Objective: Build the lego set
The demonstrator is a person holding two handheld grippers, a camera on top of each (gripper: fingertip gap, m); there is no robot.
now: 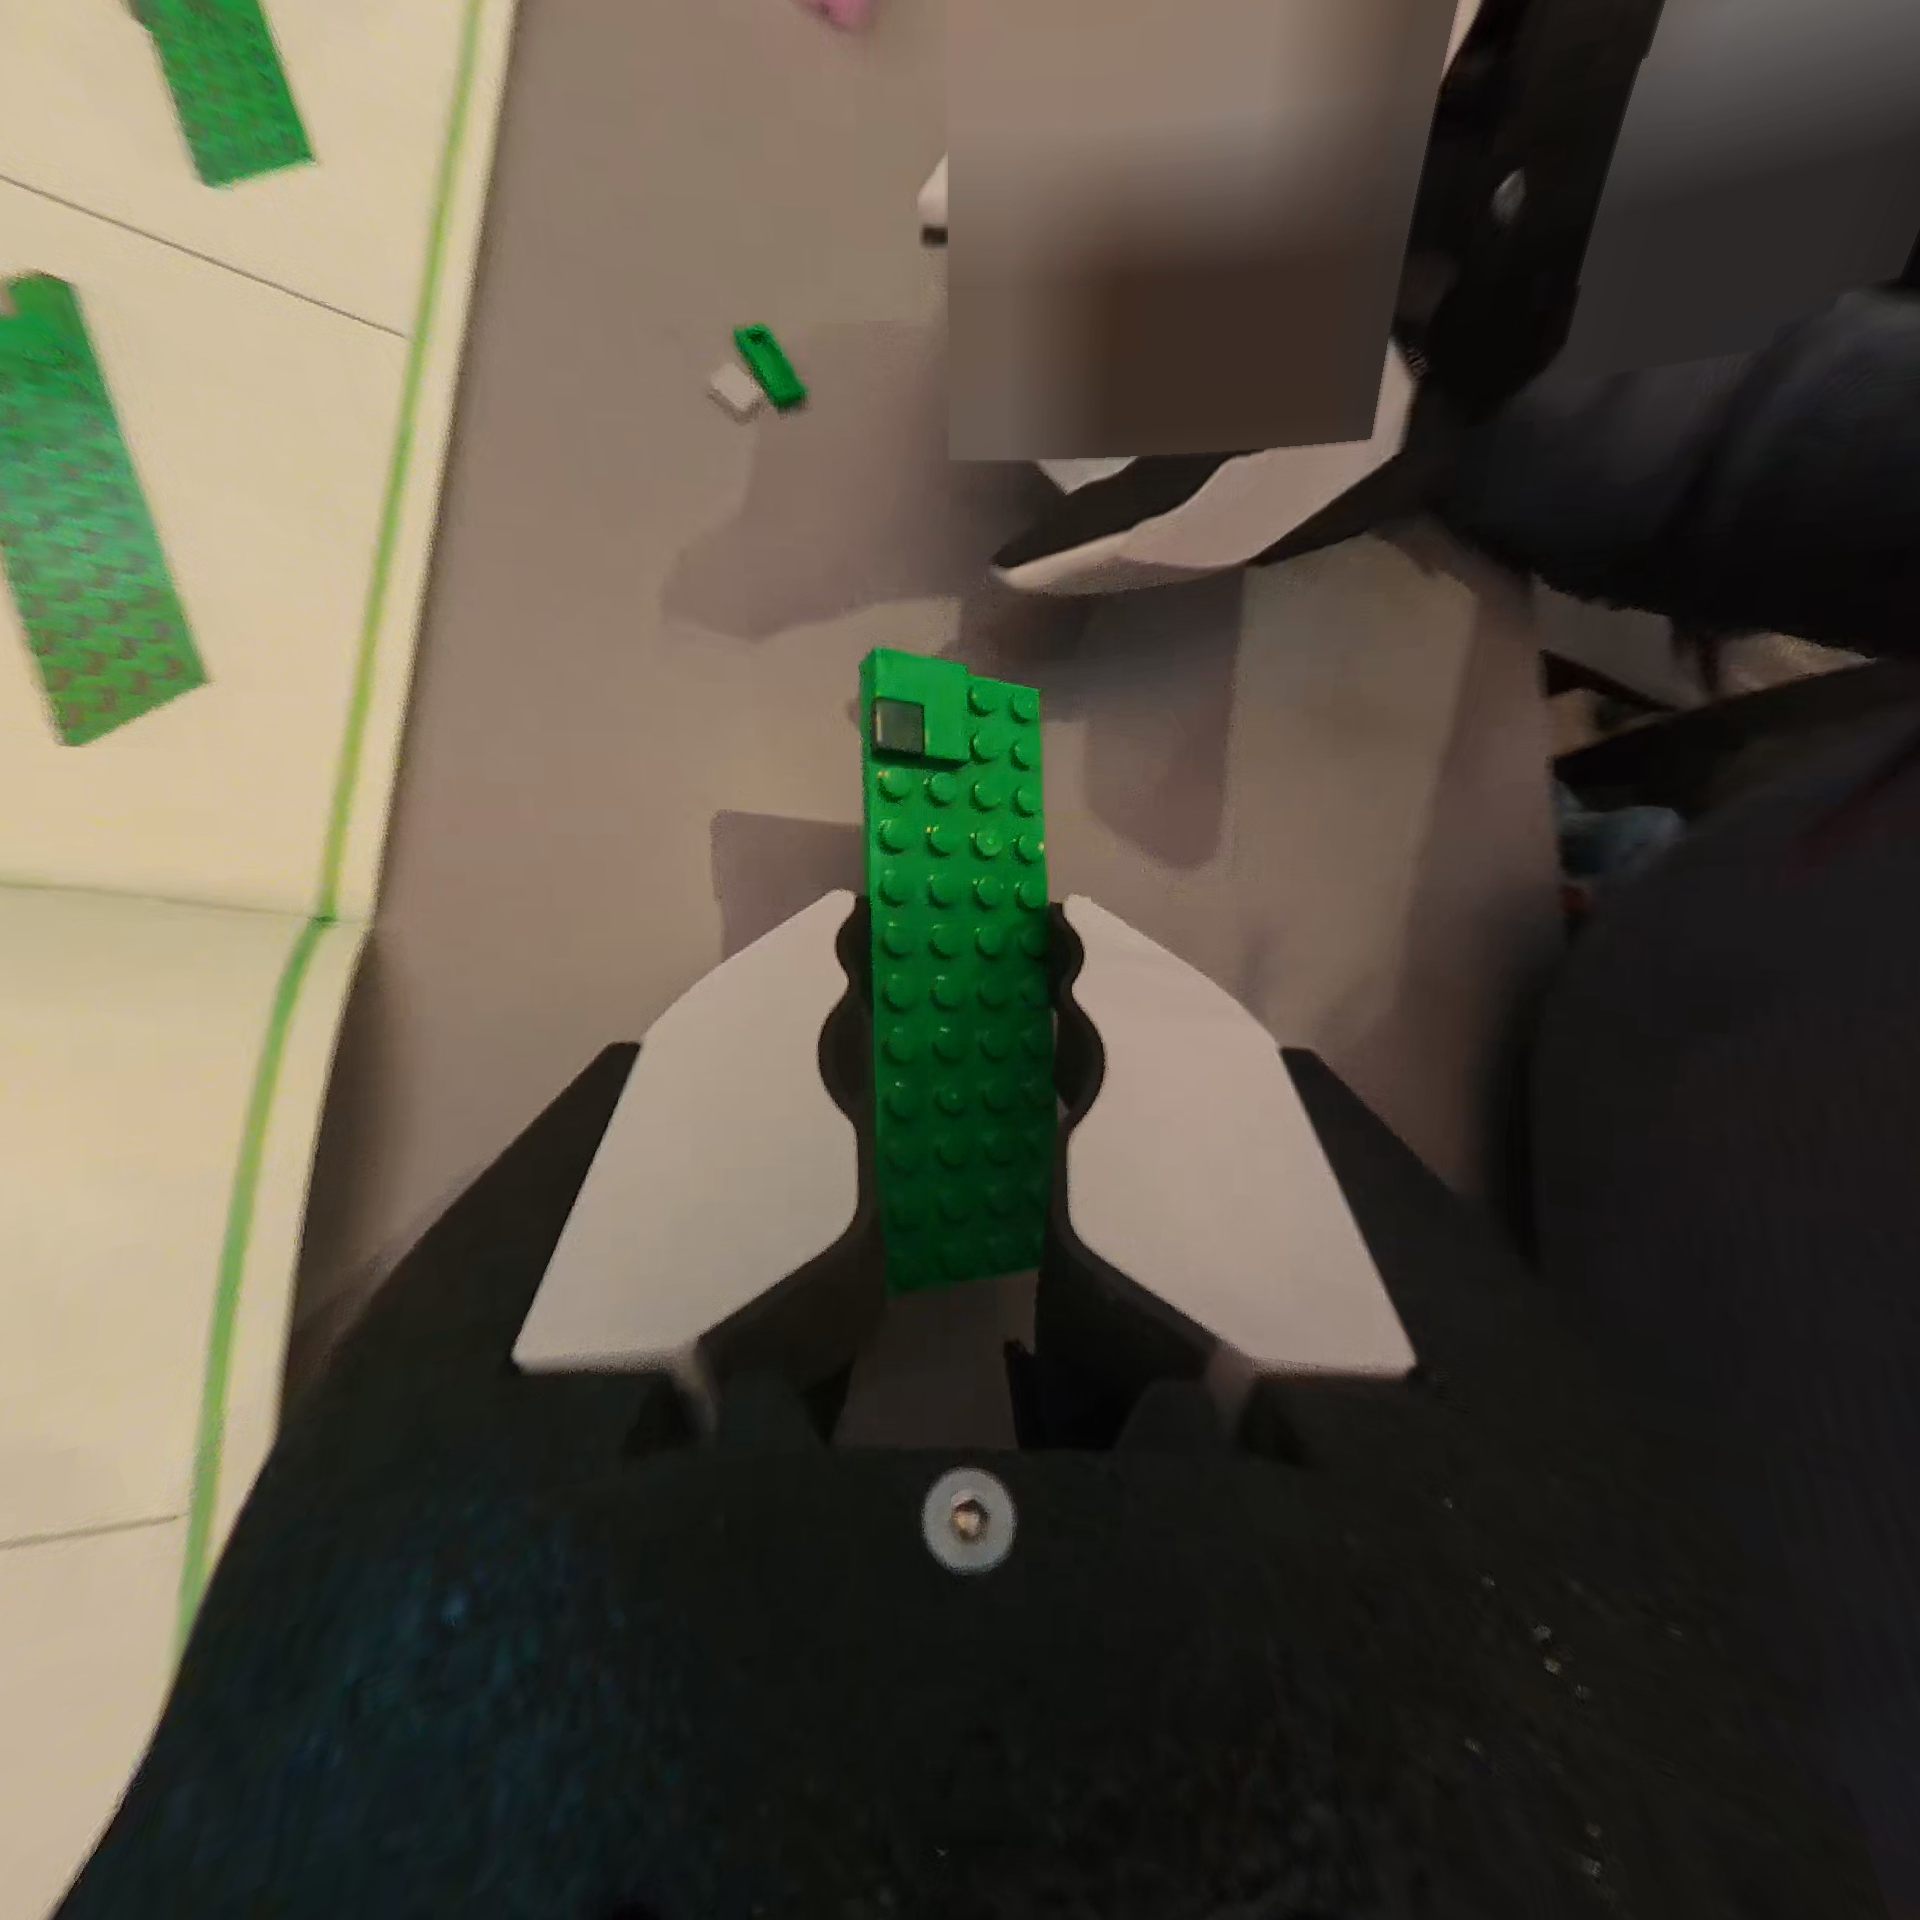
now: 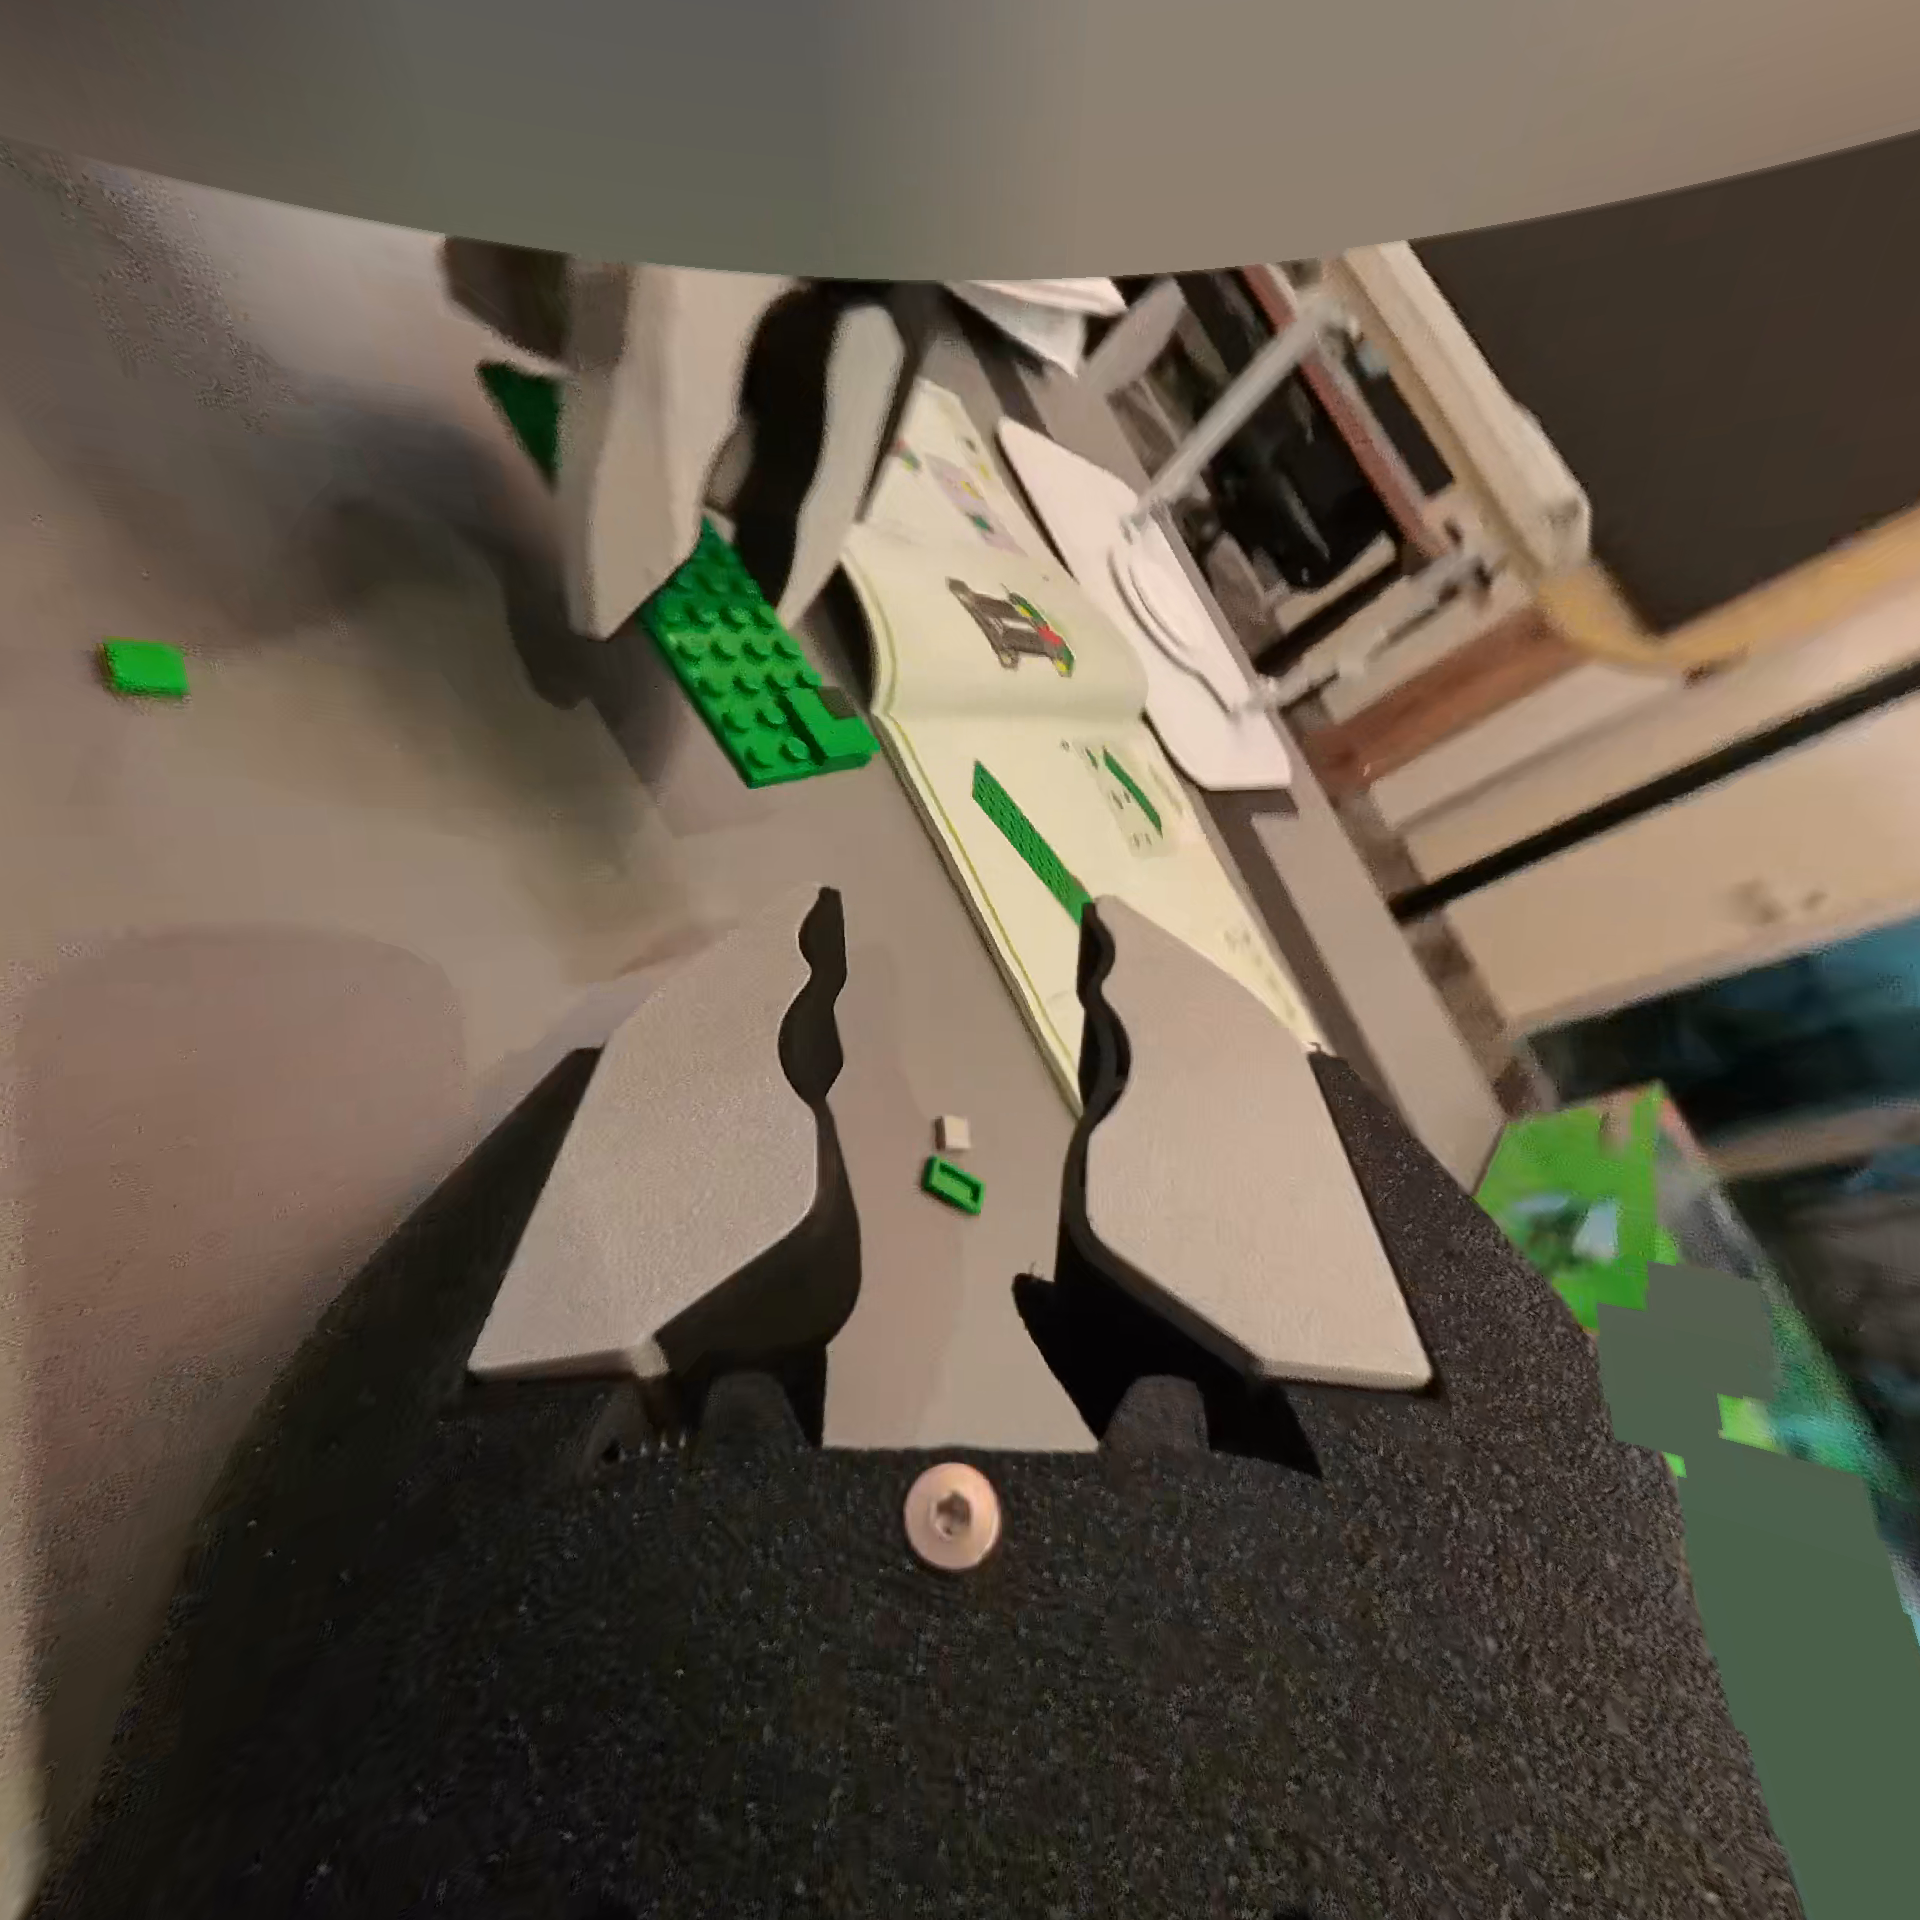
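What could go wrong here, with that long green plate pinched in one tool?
The left gripper holds the plate by its edges only, so pressing a piece on could twist it loose. The green tile and grey tile lie close together between the open right gripper's jaws, so it might nudge or grab the wrong one.

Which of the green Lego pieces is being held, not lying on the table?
The long green plate, clamped by the left gripper. The small green piece and green tile lie loose.
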